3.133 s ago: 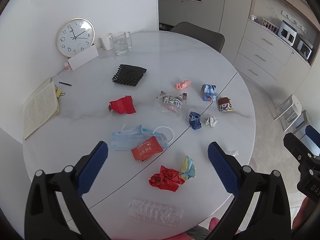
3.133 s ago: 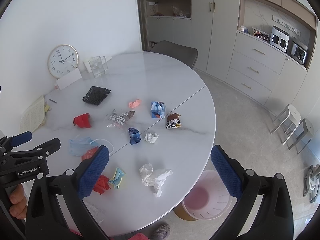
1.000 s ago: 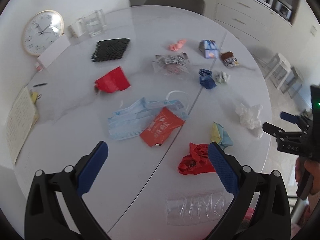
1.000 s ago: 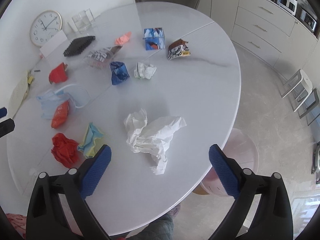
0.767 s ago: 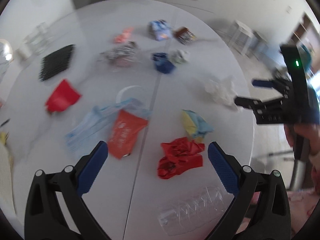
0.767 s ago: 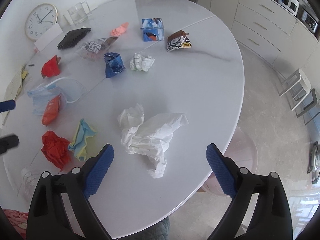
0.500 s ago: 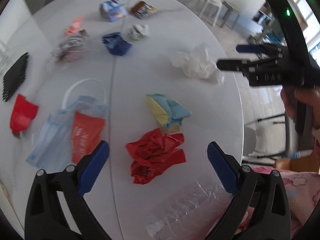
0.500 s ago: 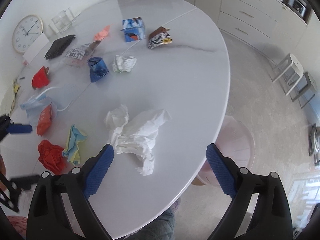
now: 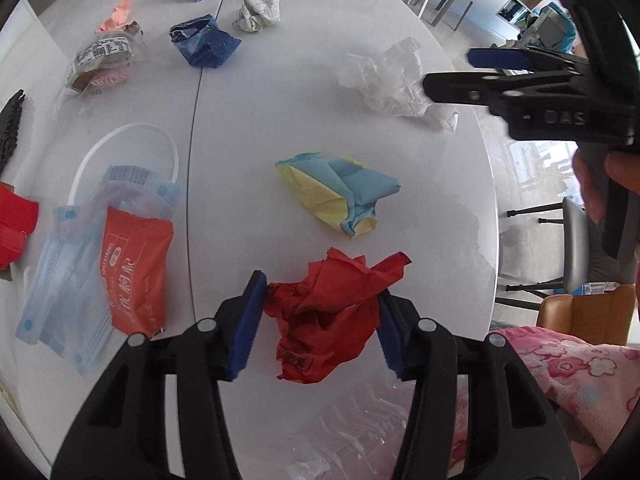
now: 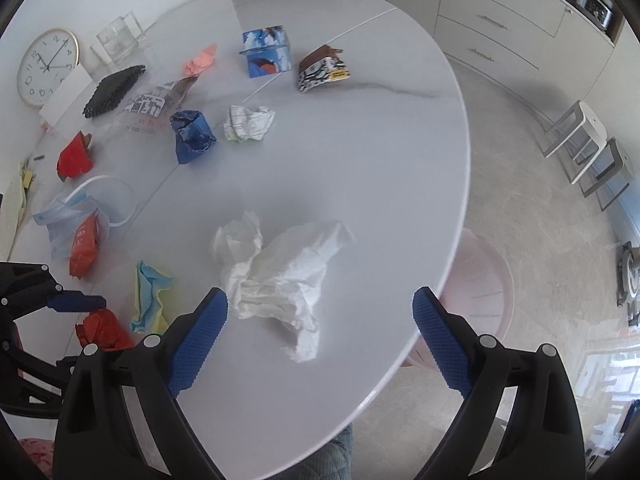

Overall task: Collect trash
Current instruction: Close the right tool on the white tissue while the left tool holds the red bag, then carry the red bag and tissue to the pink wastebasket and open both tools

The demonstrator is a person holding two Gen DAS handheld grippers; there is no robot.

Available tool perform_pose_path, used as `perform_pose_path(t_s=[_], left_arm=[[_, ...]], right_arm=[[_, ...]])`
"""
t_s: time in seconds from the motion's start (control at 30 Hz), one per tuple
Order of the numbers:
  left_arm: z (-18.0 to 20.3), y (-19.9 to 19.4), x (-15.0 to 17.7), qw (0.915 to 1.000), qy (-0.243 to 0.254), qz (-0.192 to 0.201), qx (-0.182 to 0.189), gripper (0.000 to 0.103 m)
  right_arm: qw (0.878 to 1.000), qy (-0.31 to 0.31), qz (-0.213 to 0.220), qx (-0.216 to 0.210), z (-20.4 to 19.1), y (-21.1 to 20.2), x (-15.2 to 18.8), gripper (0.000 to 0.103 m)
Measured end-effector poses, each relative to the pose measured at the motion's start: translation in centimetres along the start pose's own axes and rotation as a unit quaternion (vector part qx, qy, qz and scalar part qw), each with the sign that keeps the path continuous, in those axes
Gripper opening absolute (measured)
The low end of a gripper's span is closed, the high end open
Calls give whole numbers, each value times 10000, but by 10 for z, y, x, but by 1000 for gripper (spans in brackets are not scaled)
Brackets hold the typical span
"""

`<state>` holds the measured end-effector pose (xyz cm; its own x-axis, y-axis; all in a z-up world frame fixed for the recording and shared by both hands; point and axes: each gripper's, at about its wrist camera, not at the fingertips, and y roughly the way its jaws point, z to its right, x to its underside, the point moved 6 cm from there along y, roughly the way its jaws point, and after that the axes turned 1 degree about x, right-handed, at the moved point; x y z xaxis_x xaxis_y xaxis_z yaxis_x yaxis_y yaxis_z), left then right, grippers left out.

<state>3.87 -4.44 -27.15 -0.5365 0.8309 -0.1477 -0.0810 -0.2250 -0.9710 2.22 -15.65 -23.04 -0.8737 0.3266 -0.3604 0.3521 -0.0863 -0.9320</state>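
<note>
A crumpled red paper (image 9: 332, 300) lies near the front edge of the white round table (image 10: 360, 160). My left gripper (image 9: 322, 312) points down over it, jaws closing, both blue pads touching the paper's sides. In the right wrist view the red paper (image 10: 104, 332) shows beside the left gripper's pad (image 10: 76, 303). A crumpled white tissue (image 10: 280, 272) lies between the wide-apart fingers of my right gripper (image 10: 320, 304), which hovers open above it. The right gripper (image 9: 500, 68) and the white tissue (image 9: 388, 80) also appear in the left wrist view.
A yellow-and-blue paper (image 9: 340, 192) lies just beyond the red one. A face mask (image 9: 68, 248), an orange packet (image 9: 132, 264), a blue wad (image 9: 206, 42) and other litter are spread farther off. A clear plastic tray (image 9: 360, 432) lies at the edge. A pink bin (image 10: 480, 288) stands below.
The left gripper came down and rolled over the red paper, and its jaws narrowed from wide apart to touching the paper. The right gripper stayed over the white tissue.
</note>
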Motion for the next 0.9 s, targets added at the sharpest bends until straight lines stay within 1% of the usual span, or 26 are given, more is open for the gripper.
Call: perform_pose_path(t_s=[0.07,0.1,0.13,0.17,0.23,0.27,0.33,0.4,0.47,0.53,0.6,0.67,0.8,0.9], left_arm=[[-5,-7,1,10000,48,60,-4,49],[-5,-11,1,9999,73,89,0,49],[-8,-16,2,9999,78,122,14,49],[-8,-18,2,9998,70,157,25,49],[-12,-26,3,9997,21,257,39,49],[-13,-30,3,9995,-21,305,40,49],[-17,-41,3,9990,-134,418,42,48],[-18,-51,4,9984,-224,514,29,49],[-15,-62,3,9976,-274,633,-43,49],[-10,-74,0,9967,-325,747,-67,48],[0,-84,-2,9957,-346,854,-19,49],[15,-92,-11,9949,-305,962,19,49],[57,-92,-41,9938,-163,1089,146,49],[98,-76,-74,9933,-36,1107,337,49]], right_arm=[[9999,-55,-94,13,-7,9,-3,93],[9999,-71,-118,7,-10,12,-4,90],[9998,-94,-175,-12,-12,16,-5,79],[9996,-85,-246,-46,-14,20,-6,72],[9991,47,-341,-256,-15,23,-6,52],[9988,110,-344,-342,-15,23,-7,47],[9985,168,-325,-404,-14,21,-8,30],[9984,215,-287,-447,-11,17,-9,23],[9980,292,-220,-514,-5,11,-9,19],[9974,405,-119,-587,3,1,-9,19],[9966,534,-13,-625,16,-13,-6,19],[9962,656,111,-565,36,-30,-2,19],[9950,891,318,-311,89,-59,10,19],[9939,1033,381,-43,134,-71,19,19]])
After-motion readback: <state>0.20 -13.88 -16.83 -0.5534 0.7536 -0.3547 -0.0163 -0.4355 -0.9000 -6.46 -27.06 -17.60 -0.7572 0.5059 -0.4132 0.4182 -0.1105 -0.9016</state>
